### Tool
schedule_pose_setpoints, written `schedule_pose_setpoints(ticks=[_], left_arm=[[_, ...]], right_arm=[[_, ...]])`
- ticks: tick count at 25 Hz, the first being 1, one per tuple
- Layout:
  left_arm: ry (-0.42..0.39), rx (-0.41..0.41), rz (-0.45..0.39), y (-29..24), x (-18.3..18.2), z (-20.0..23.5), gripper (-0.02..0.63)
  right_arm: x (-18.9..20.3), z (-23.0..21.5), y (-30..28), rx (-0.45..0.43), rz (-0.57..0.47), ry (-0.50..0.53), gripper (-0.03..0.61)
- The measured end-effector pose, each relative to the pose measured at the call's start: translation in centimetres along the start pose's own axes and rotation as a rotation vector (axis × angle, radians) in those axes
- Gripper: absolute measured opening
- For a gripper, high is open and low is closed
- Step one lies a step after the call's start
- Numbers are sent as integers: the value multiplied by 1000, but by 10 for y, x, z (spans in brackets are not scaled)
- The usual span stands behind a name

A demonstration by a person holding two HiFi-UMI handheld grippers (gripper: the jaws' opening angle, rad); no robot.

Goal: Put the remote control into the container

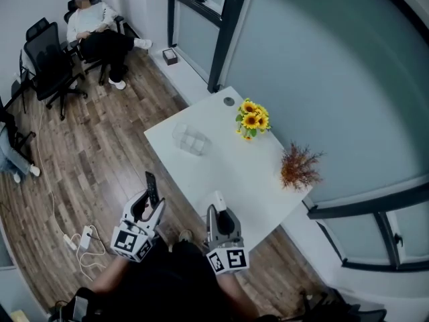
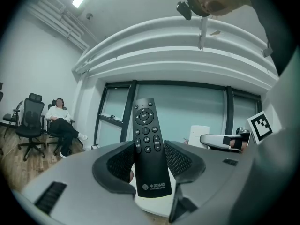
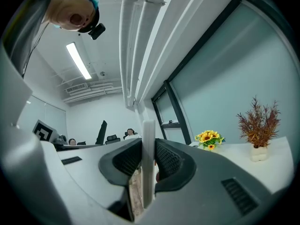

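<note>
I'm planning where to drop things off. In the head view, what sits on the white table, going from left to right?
From the left: clear plastic container → small grey round disc → bunch of yellow sunflowers → reddish-brown dried plant.

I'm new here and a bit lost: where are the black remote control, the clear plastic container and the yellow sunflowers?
black remote control (image 2: 151, 168), left gripper view: lower body, below the buttons.
clear plastic container (image 1: 191, 141), head view: its clear wall.
yellow sunflowers (image 1: 253, 119), head view: middle bloom.
</note>
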State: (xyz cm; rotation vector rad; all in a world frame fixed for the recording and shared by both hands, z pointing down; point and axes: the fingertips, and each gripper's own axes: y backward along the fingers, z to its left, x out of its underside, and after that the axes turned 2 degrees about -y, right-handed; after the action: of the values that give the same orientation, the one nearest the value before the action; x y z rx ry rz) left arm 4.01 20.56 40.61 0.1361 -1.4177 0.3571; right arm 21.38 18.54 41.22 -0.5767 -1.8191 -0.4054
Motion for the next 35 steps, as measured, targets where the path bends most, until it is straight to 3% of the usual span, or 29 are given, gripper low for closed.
schedule_pose_setpoints(ticks=[11, 26, 35], left_arm=[[5, -25, 12, -18, 1, 18, 206], [2, 81, -1, -86, -26, 107, 206], [6, 142, -2, -99, -41, 162, 206]], right_arm=[[-1, -13, -31, -4, 3, -15, 86], [0, -15, -134, 94, -13, -9, 86], [3, 2, -183, 156, -36, -5, 86]])
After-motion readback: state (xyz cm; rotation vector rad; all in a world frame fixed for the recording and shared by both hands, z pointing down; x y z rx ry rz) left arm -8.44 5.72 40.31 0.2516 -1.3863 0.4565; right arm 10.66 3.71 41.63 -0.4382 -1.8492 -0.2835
